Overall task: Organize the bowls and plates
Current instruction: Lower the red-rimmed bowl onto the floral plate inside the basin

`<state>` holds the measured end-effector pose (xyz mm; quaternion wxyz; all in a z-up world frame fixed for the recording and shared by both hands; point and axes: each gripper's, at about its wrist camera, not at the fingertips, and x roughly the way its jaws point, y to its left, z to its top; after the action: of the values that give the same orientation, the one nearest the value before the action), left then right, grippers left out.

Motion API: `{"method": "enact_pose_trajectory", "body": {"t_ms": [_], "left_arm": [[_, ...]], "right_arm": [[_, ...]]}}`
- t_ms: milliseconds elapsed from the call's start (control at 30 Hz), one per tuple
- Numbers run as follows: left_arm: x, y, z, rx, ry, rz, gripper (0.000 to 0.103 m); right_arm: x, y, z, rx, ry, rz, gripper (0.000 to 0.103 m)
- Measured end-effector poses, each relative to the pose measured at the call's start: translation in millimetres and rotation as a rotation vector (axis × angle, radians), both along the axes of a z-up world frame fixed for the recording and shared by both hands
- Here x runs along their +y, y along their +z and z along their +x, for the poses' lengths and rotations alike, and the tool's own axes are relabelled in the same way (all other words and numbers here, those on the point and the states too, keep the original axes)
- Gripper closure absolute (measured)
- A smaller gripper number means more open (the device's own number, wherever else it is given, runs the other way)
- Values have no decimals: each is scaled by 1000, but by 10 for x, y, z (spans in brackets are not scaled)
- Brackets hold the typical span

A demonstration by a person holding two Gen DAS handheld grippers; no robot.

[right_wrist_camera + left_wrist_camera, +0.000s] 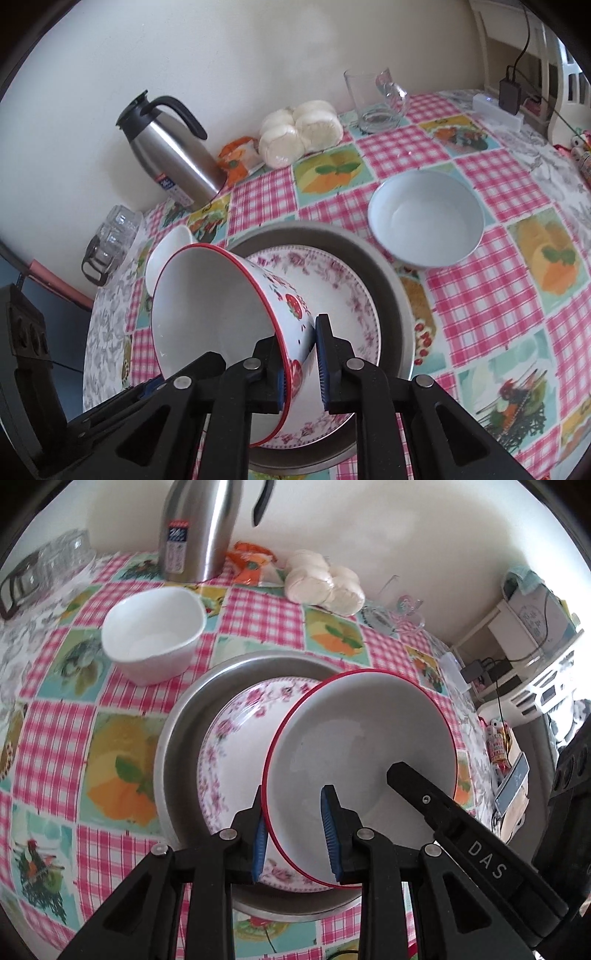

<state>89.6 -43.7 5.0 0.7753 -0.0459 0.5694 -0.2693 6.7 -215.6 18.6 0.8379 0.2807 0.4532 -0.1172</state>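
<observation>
Your stock on the checked tablecloth (pixel 495 192), counted:

- 1 red-rimmed bowl (pixel 207 306), strawberry print outside, tilted on its side above the floral plate. Both your grippers work its rim. Your right gripper (pixel 299 365) is clenched on the wall, 1 finger inside, 1 outside. Your left gripper (pixel 297 834) straddles the rim with 1 blue pad (pixel 260 845) against the outside and the other pad inside, apart from the wall, so it stands released.
- 1 floral plate (pixel 229 731), pink roses round the border, lying inside the metal tray.
- 1 round metal tray (pixel 184 716), flat on the cloth, holding that plate.
- 2 plain white bowls: white bowl A (pixel 153 635), upright, near the tray on your left view's far side; white bowl B (pixel 424 218), upright, just beside the tray rim in your right view.
- 1 steel thermos jug (pixel 173 155) with black handle, against the wall.
- 1 clear glass mug (pixel 373 99), upright.
- 1 bag of white buns (pixel 299 129), beside 1 orange packet (pixel 236 155).
- 1 cluster of glass cups (pixel 110 240) at the table edge; number cannot be told.
</observation>
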Motion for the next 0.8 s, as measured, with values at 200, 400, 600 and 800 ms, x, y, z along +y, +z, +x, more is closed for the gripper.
{"method": "enact_pose_trajectory", "body": {"t_ms": [200, 400, 600, 800], "left_arm": [[108, -25, -34, 13, 38, 12, 75], [149, -51, 10, 14, 60, 21, 75], [86, -121, 64, 19, 52, 33, 75], [48, -170, 120, 25, 45, 27, 75]], "right_arm": [[61, -100, 19, 25, 23, 50, 87], [132, -181, 63, 43, 45, 77, 87], [87, -284, 72, 60, 28, 108, 87], [35, -351, 73, 72, 8, 127, 87]]}}
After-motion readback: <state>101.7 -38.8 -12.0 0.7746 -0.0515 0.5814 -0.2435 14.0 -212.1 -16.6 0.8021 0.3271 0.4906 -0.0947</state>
